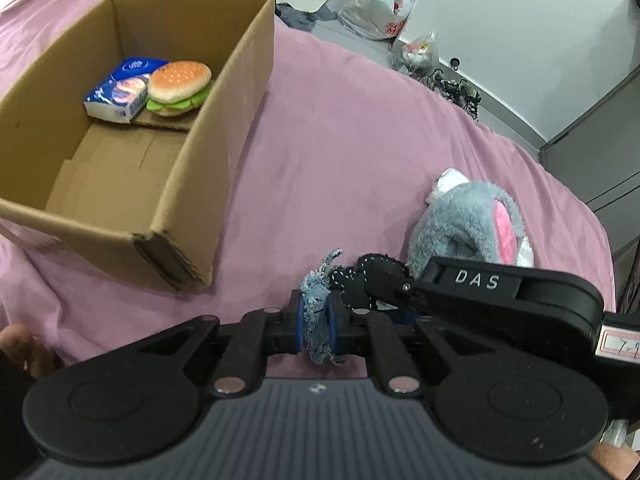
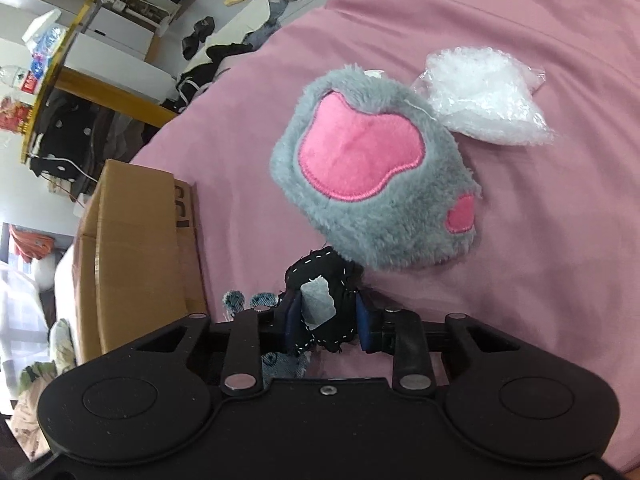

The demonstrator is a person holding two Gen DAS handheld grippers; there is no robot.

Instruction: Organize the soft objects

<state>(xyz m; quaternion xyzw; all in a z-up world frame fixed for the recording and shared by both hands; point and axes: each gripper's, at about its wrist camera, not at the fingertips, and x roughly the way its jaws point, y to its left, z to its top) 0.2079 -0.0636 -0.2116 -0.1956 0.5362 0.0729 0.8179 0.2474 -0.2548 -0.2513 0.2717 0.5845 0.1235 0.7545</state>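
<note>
The left gripper [image 1: 317,322] is pinched tight on a frayed blue denim scrap [image 1: 316,304]; the scrap stands up between its blue pads and its ragged ends poke out above and below them. Just to the right of that, the right gripper [image 2: 329,322] is clamped on a black fabric piece [image 2: 324,276] with white stitching along its edge and a hole cut through it. No earlier view is at hand, so only the grip itself can be told: the pads press on the black cloth from both sides. In the left wrist view the black piece [image 1: 362,276] touches the denim, and the two look joined as one small soft thing, though the seam is hard to make out.

Both grippers sit over a pink sheet [image 1: 360,140]. A cardboard box [image 1: 224,128] stands on the sheet to the left of the grippers, open at the top. Inside it, at its far end, lie a toy burger [image 1: 179,86] and a tissue pack [image 1: 118,94], side by side and touching.

Right of the box, just beyond the black piece, lies a grey plush [image 2: 372,184] with pink patches. A white bag [image 2: 484,100] lies against the plush on its far side.
</note>
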